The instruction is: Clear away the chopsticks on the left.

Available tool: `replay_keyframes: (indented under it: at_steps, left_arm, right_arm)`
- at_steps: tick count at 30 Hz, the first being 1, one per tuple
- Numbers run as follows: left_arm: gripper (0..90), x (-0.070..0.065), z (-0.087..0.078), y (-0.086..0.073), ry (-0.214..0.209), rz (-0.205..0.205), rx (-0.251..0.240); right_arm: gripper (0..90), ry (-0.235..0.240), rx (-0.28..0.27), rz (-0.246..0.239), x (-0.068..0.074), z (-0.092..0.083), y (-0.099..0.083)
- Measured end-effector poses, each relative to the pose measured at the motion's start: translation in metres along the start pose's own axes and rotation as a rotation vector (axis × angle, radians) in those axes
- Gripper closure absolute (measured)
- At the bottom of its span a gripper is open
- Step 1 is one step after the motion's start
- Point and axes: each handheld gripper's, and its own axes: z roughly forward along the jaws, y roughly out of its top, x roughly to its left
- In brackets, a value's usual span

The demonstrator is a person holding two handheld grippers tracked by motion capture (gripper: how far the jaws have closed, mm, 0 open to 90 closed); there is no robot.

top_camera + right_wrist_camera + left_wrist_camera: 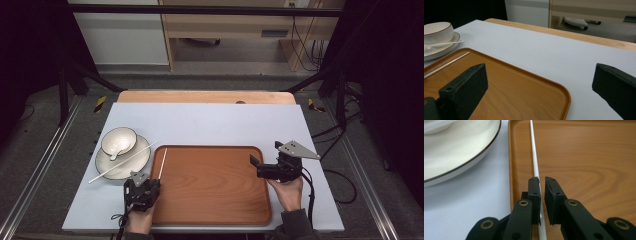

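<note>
A thin white chopstick (162, 162) lies along the left inner edge of the brown wooden tray (215, 185). My left gripper (156, 182) sits at the chopstick's near end. In the left gripper view the jaws (542, 182) stand almost together, shut around the chopstick (534, 157), which runs away from them along the tray rim (511, 157). My right gripper (265, 154) hovers over the tray's right edge. Its jaws (536, 82) are wide open with nothing between them. A second white chopstick (122, 161) rests across the plate (131, 165).
A white bowl (119, 140) with a spoon inside stands on the dark-rimmed plate at the left of the tray. The pale blue mat (210, 122) covers the table, with a wooden edge (205, 96) at the back. Dark frame rails stand on both sides.
</note>
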Motion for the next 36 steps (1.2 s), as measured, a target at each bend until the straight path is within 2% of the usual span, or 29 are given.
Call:
replay_keyframes:
  at_steps: [1, 3, 5, 6, 8, 10, 11, 12, 13, 14, 18, 19, 20, 21, 23, 26, 28, 32, 36]
  left_arm:
    - [80.9, 0.001, -0.002, 0.001, -0.012, -0.005, -0.015]
    - [79.1, 0.008, -0.011, 0.007, -0.076, 0.001, -0.066]
    - [74.6, 0.013, -0.016, 0.013, -0.118, 0.031, -0.095]
    - [72.7, 0.013, -0.016, 0.013, -0.118, 0.031, -0.095]
    - [68.2, 0.022, -0.023, 0.021, -0.154, 0.067, -0.116]
    - [65.7, 0.024, -0.025, 0.024, -0.169, 0.079, -0.119]
    - [59.8, 0.027, -0.028, 0.026, -0.171, 0.102, -0.124]
    - [59.8, 0.028, -0.030, 0.028, -0.168, 0.117, -0.124]
    - [54.9, 0.031, -0.032, 0.033, -0.184, 0.148, -0.118]
    - [53.0, 0.031, -0.032, 0.033, -0.184, 0.148, -0.118]
    - [46.7, 0.036, -0.034, 0.042, -0.228, 0.210, -0.113]
    - [41.8, 0.038, -0.035, 0.045, -0.212, 0.248, -0.101]
    - [39.4, 0.038, -0.035, 0.045, -0.212, 0.248, -0.101]
    - [39.4, 0.038, -0.035, 0.047, -0.212, 0.266, -0.098]
    - [34.2, 0.043, -0.034, 0.049, -0.247, 0.285, -0.081]
    - [31.6, 0.050, -0.031, 0.051, -0.284, 0.268, -0.086]
    - [28.8, 0.053, -0.029, 0.052, -0.287, 0.277, -0.073]
    - [25.1, 0.062, -0.029, 0.049, -0.281, 0.342, -0.042]
    - [23.3, 0.073, -0.035, 0.043, -0.277, 0.365, -0.048]
  right_arm:
    - [0.5, -0.001, 0.000, -0.002, 0.000, 0.000, 0.000]
    - [0.5, -0.001, -0.002, -0.001, 0.000, 0.000, 0.000]
    - [0.5, -0.001, -0.004, 0.000, 0.000, -0.001, 0.000]
    - [0.5, -0.002, -0.007, 0.000, 0.000, -0.001, 0.001]
    - [0.5, -0.002, -0.008, 0.001, 0.000, -0.001, 0.001]
    - [0.5, -0.002, -0.009, 0.002, 0.000, -0.001, 0.001]
    - [0.5, -0.002, -0.009, 0.002, 0.000, -0.001, 0.001]
    - [0.5, -0.002, -0.009, 0.002, 0.000, -0.001, 0.001]
    - [0.5, -0.001, -0.006, 0.002, 0.000, -0.001, 0.000]
    - [0.5, -0.001, -0.004, 0.001, 0.000, 0.000, 0.000]
    - [0.5, -0.001, -0.003, 0.002, 0.000, 0.000, 0.000]
    - [0.5, 0.000, -0.005, 0.003, 0.000, 0.000, 0.000]
    - [0.5, -0.001, -0.005, 0.002, 0.000, 0.000, 0.000]
    - [0.5, -0.001, -0.005, 0.002, 0.000, 0.000, 0.000]
    - [0.5, -0.001, -0.004, 0.002, 0.000, -0.001, 0.000]
    - [0.5, -0.001, -0.006, 0.004, 0.001, 0.000, 0.000]
    - [0.5, 0.002, -0.004, 0.003, 0.001, -0.001, 0.000]
    - [0.5, 0.001, -0.002, 0.002, 0.001, 0.000, 0.000]
    - [0.5, -0.001, 0.000, 0.000, 0.000, 0.000, 0.000]
